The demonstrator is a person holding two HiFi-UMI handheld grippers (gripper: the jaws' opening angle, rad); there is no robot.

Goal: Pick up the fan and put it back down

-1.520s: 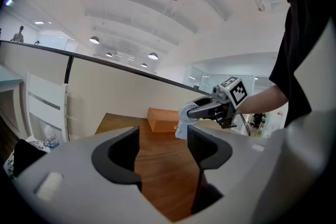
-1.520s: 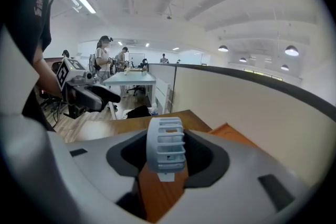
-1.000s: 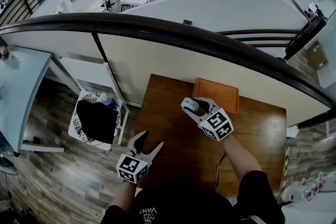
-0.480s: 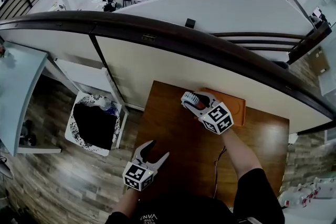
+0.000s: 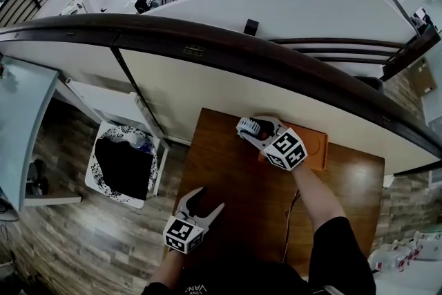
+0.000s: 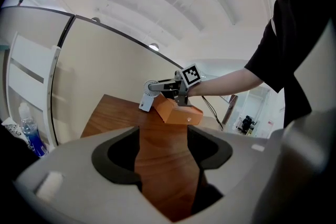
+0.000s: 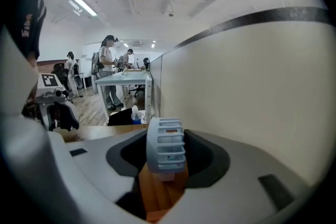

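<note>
Upper centre of the head view: your right gripper (image 5: 258, 133) is clamped on the fan (image 5: 249, 126), a small grey-white grille pinched edge-on between both jaws. The fan sits at the left edge of the orange tray (image 5: 316, 148), near the back of the wooden table (image 5: 228, 173) — whether it touches the tray cannot be told. Lower left of the frame: your left gripper (image 5: 201, 201) hovers over the table's near-left part — jaws spread apart, only bare wood between them, well apart from the fan.
</note>
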